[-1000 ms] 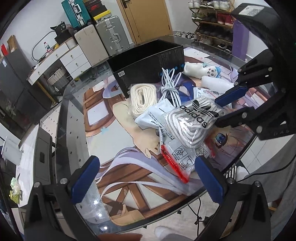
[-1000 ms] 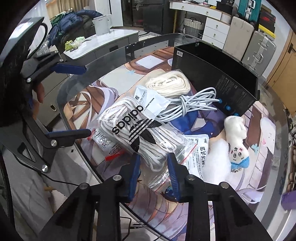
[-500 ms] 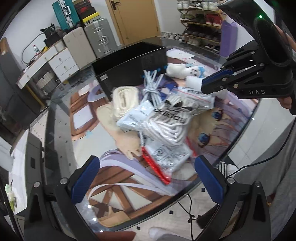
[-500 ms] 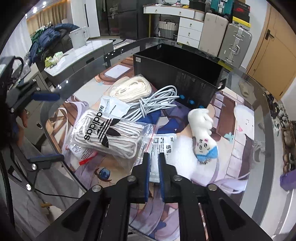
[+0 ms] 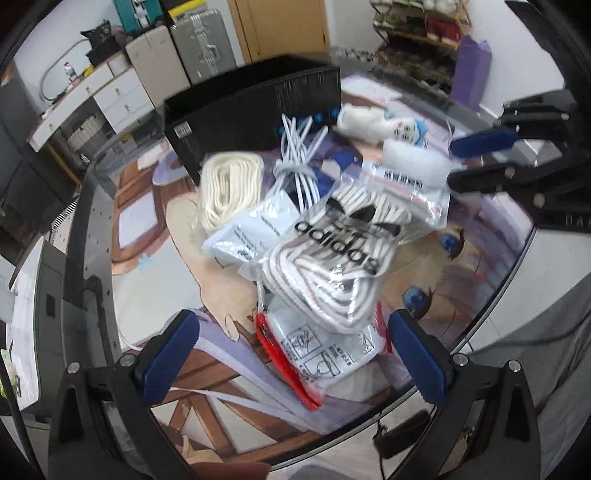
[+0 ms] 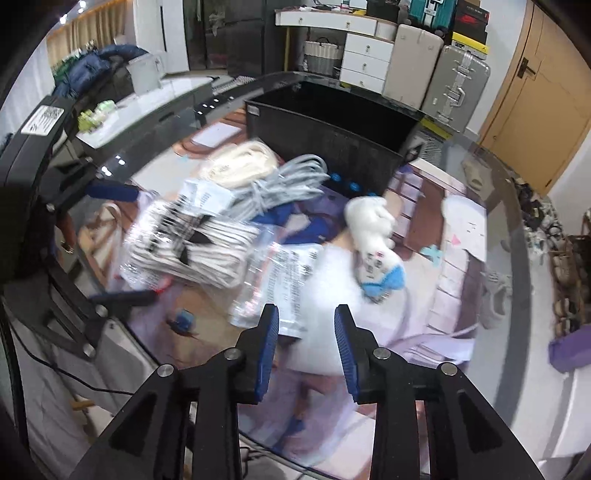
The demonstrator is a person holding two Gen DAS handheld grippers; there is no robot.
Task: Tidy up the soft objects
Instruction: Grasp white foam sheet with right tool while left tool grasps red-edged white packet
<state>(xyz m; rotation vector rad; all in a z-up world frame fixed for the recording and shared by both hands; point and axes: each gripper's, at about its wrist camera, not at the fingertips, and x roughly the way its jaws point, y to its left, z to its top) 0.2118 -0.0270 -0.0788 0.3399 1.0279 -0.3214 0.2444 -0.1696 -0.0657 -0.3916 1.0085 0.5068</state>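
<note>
- we hold two grippers, left (image 5: pixel 291 347) wide apart, right (image 6: pixel 306 339) parted, both gripping nothing.
- on the table (image 5: pixel 155 266): one adidas bag (image 5: pixel 332 254), one cable (image 5: pixel 299 166), one plush (image 6: pixel 373 229), beside one black box (image 5: pixel 255 107).

Room layout: a wooden door (image 5: pixel 282 27) stands in the far white wall. Beside it stand a silver suitcase (image 5: pixel 205 46) and a beige suitcase (image 5: pixel 157 59). A white drawer cabinet (image 6: pixel 364 50) adjoins them, with a woven basket (image 6: pixel 319 57) alongside. A shoe rack (image 5: pixel 417 44) lines the other wall. Curtains (image 6: pixel 81 35) hang at the far side. The floor is pale. The glass-topped table (image 5: pixel 92 206) has a dark rim.
</note>
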